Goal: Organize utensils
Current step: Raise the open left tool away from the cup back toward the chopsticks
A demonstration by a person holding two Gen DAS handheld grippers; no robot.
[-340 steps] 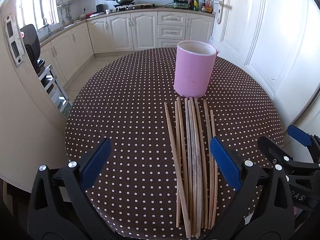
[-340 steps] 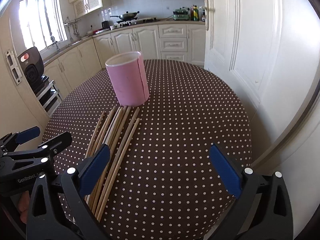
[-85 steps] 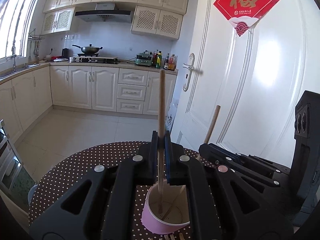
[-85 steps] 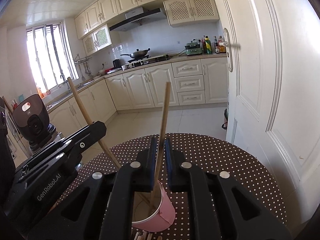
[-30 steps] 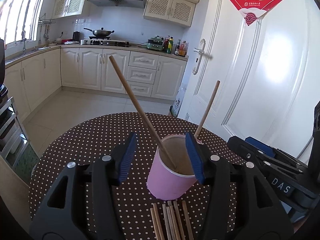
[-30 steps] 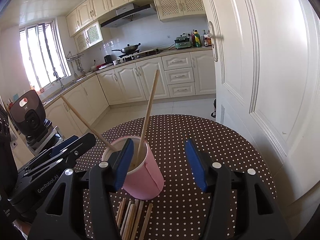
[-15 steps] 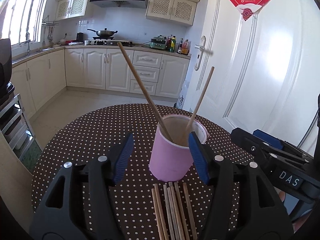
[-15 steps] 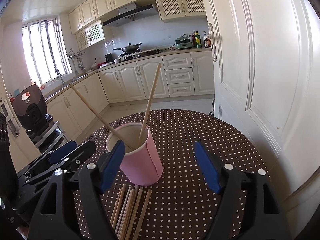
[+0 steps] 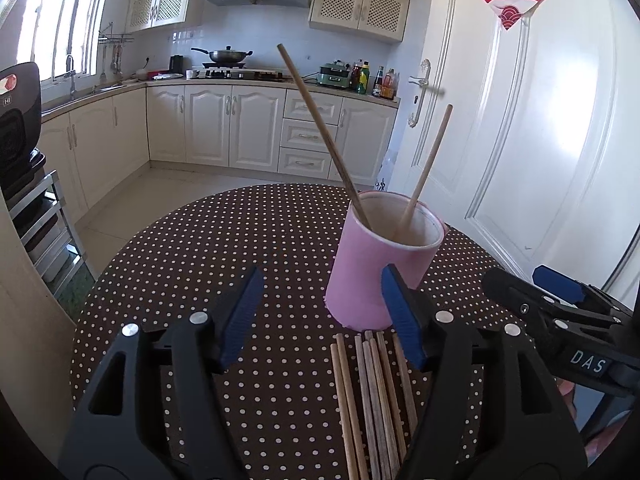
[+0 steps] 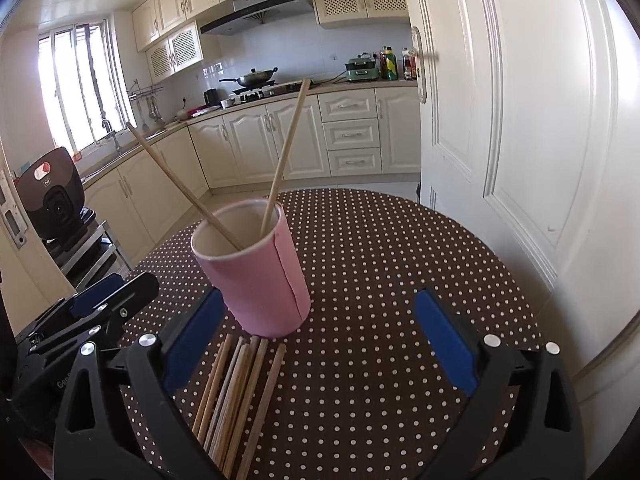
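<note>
**Now two chopsticks stand in the pink cup**

Both grippers are spread wide and hold nothing. The left gripper [image 9: 322, 314] hangs above the dotted table [image 9: 240, 240], near the pink cup [image 9: 380, 264]. The right gripper [image 10: 320, 340] is just beside it, also facing the cup. Two chopsticks [image 9: 320, 132] lean inside the cup, one to the left and one to the right. The other chopsticks [image 10: 236, 396] lie together on the table, their tips close to the cup's base.
</note>
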